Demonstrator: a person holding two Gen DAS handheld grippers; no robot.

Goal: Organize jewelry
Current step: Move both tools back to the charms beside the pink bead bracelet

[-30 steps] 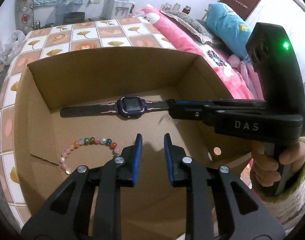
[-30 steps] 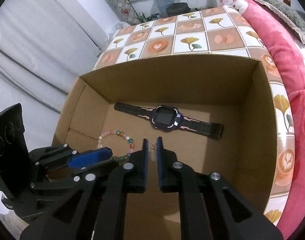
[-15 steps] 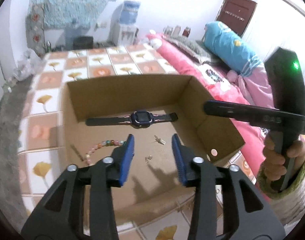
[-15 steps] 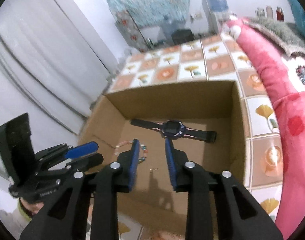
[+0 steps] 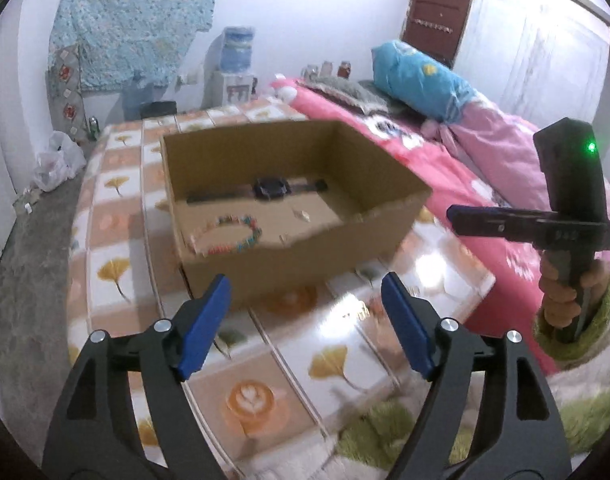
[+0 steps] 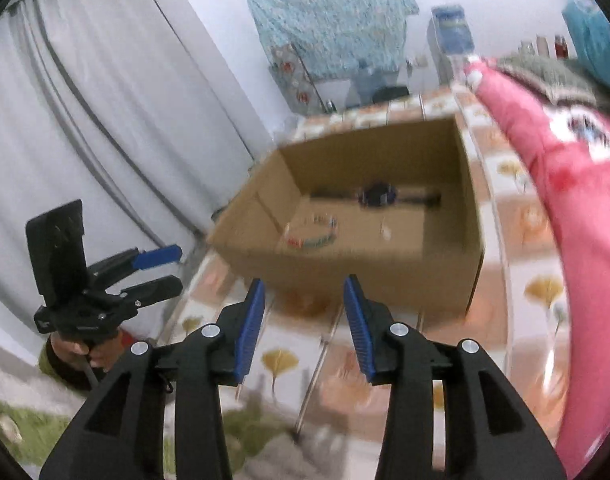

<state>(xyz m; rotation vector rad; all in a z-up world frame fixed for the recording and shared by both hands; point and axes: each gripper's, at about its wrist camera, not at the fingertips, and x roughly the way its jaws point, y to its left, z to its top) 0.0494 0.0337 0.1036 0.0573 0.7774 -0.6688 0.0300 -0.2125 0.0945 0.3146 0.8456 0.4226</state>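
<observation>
We have pulled both tongs back out of the cardboard box [image 5: 289, 260]; the left gripper [image 5: 305, 320] and right gripper [image 6: 303, 320] have just been opening and now stand spread, pinching nothing. The watch [image 5: 271, 188] lies at twelve o'clock on the box floor, the bead bracelet [image 5: 229, 236] at seven, so this placing looks finished.

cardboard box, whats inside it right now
Inside the cardboard box: a dark watch, a beaded bracelet and small pale bits, too blurred to identify. Its near wall hides the front floor strip.

box [image 5: 305, 264]: matt brown cardboard | tablecloth [image 5: 345, 344]: glossy, smooth, printed plastic | bracelet [image 5: 229, 236]: polished beads | gripper pads [image 5: 203, 326]: ribbed blue plastic | curtain [image 6: 105, 100]: grey cloth
</observation>
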